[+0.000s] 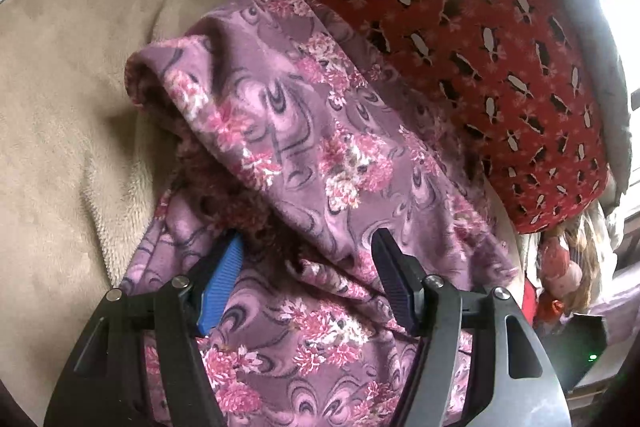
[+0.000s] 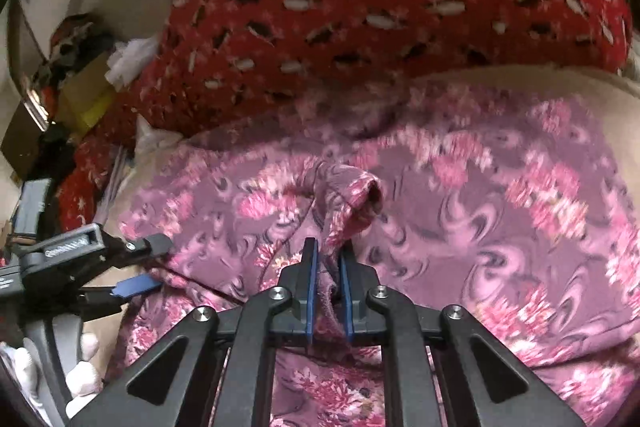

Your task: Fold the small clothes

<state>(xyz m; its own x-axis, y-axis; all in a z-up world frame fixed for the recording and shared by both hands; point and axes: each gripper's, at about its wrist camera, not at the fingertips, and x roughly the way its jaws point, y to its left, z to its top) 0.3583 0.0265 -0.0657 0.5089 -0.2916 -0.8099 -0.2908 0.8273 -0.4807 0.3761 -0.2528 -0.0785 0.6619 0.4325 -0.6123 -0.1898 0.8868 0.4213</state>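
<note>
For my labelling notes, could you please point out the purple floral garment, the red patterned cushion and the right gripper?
purple floral garment (image 1: 304,131): left wrist view, raised fold.
red patterned cushion (image 1: 460,27): left wrist view, top face.
right gripper (image 2: 328,259): right wrist view, between fingertips pinching cloth.

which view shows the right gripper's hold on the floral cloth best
The right wrist view: the right gripper sits centred, its blue pads closed on a bunched fold of the floral cloth. The left wrist view shows the cloth draped but not that gripper.

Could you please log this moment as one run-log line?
right gripper: shut on floral garment | left gripper: open over it | surface: beige blanket
</note>
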